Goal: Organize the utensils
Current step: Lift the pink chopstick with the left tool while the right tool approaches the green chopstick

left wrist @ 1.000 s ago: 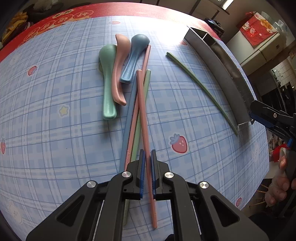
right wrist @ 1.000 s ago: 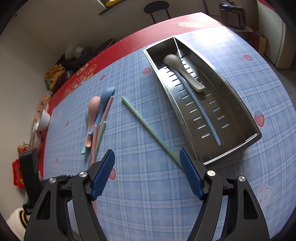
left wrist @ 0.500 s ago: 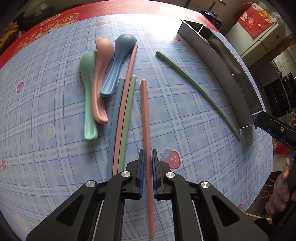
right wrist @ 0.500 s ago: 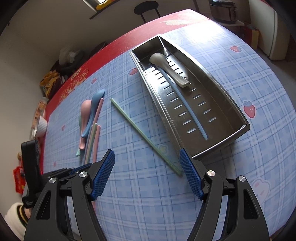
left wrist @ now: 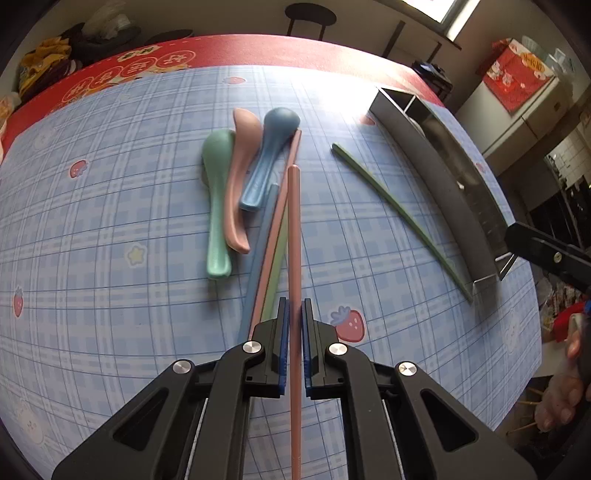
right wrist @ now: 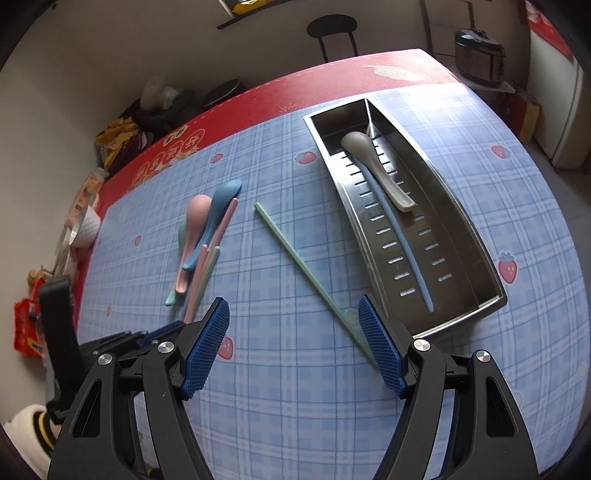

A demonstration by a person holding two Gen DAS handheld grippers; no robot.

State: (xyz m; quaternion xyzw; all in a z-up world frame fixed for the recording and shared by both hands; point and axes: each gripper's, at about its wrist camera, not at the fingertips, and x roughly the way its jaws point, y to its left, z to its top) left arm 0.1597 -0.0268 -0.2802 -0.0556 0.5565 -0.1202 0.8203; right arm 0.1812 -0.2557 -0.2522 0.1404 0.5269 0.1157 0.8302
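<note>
My left gripper (left wrist: 294, 317) is shut on a pink chopstick (left wrist: 294, 236) and holds it above the pile. Below lie a green spoon (left wrist: 216, 192), a pink spoon (left wrist: 238, 173), a blue spoon (left wrist: 269, 155) and blue, pink and green chopsticks (left wrist: 269, 251). A single green chopstick (right wrist: 306, 266) lies between the pile and the steel tray (right wrist: 476, 236). The tray holds a grey spoon (right wrist: 380, 170) and a blue chopstick (right wrist: 402, 243). My right gripper (right wrist: 293, 347) is open and empty above the cloth, near the green chopstick's near end.
The table has a blue plaid cloth with a red border (right wrist: 258, 96). Bags and clutter (right wrist: 122, 140) sit past the far-left edge. A stool (right wrist: 332, 29) stands behind the table. The left gripper also shows in the right wrist view (right wrist: 122, 339).
The left gripper has lifted the pink chopstick higher and pulled back; the view widened. The right gripper stays open and has shifted a little relative to the tray.
</note>
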